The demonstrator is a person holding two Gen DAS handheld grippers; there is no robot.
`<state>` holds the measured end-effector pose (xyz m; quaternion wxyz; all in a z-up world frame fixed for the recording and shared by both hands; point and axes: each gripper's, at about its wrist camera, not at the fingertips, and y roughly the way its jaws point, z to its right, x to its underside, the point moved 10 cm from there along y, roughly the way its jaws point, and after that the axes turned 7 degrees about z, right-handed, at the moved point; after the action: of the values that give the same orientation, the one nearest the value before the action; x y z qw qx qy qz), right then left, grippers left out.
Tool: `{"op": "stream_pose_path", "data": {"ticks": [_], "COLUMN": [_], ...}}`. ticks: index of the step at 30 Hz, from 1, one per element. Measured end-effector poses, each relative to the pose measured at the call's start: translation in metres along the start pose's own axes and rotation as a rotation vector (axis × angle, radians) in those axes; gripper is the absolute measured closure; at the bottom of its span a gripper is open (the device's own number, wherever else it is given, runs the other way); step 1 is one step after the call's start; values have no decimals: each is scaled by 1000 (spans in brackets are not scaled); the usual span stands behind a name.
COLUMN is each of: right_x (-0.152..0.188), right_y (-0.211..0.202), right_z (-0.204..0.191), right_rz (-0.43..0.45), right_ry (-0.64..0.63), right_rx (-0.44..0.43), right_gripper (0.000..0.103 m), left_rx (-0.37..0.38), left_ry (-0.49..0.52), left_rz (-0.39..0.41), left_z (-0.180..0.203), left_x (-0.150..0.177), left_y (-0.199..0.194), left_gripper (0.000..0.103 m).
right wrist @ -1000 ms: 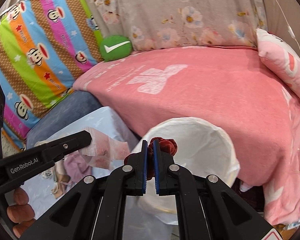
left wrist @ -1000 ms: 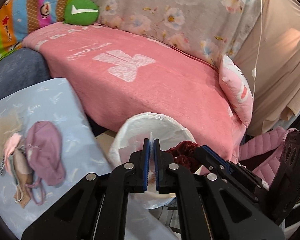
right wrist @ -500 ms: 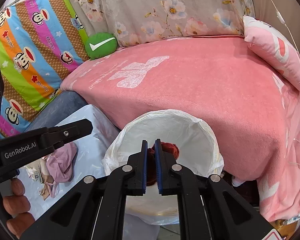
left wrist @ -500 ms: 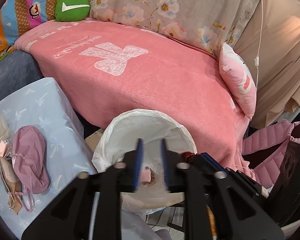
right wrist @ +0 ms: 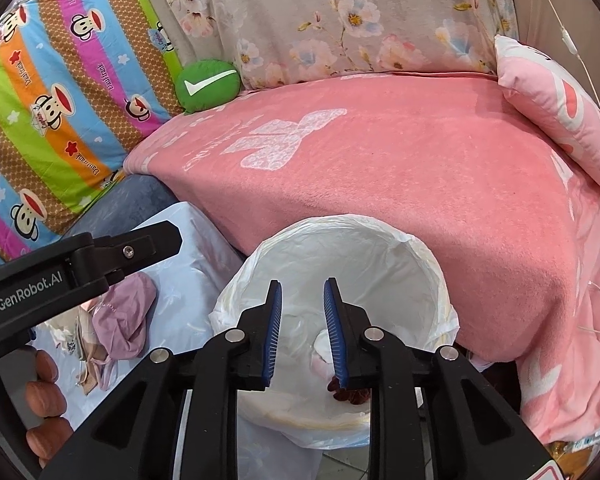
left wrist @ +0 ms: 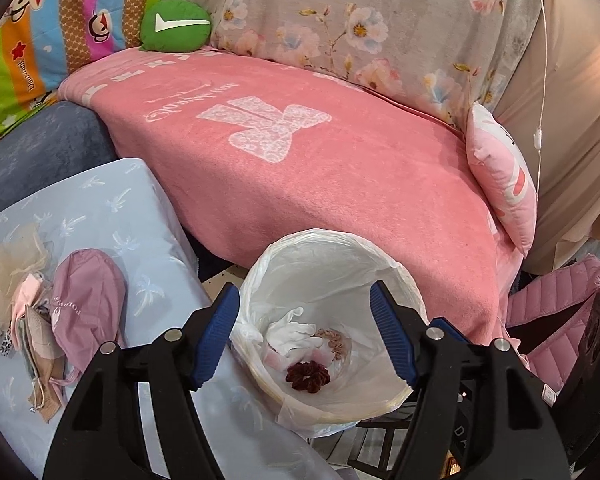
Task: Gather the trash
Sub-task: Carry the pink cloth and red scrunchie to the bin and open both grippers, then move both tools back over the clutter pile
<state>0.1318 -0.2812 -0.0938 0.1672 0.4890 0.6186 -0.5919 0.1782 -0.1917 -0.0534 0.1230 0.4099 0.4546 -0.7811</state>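
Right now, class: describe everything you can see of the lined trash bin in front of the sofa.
The trash bin is round and upright, lined with a thin, crinkled white plastic bag folded over its rim. It stands on the floor between the pink-blanketed sofa and a light blue cloth surface. At its bottom lie a dark red scrunchie, white crumpled material and pinkish scraps. Both open grippers hover above it.

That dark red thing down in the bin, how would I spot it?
Find the pink blanket on the sofa; in front of it stands a white-lined bin. At its bottom lies a dark red scrunchie, a ruffled ring, the only dark thing beside the white glove and pale wrappers.
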Motion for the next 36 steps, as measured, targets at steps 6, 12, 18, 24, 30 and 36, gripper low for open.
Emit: {"op": "stream_pose_path", "data": {"ticks": [6, 12, 18, 24, 30, 36], "right_x": [5, 9, 13, 17, 24, 35], "right_y": [-3, -5, -10, -14, -15, -15], "right_z": [-13, -25, -39, -58, -81, -108], "right_rz": [-6, -13, -13, -18, -32, -53], "right_ry": [-17, -32, -53, -80, -107, -139], "right_rx": [-13, -26, -35, -52, -80, -110], "right_gripper": [75, 74, 71, 70, 70, 69], "left_rx": [-13, -28, -40, -60, -102, -169], "left_ry": [-18, -48, -73, -106, -151, -180], "left_rz": [9, 20, 29, 35, 30, 35], "left_z": [-10, -24, -37, -58, -89, -126], "left_x": [2, 4, 7, 12, 22, 34], "left_y": [-5, -11, -19, -29, -38, -50], "left_gripper": [38, 38, 38, 38, 38, 38]}}
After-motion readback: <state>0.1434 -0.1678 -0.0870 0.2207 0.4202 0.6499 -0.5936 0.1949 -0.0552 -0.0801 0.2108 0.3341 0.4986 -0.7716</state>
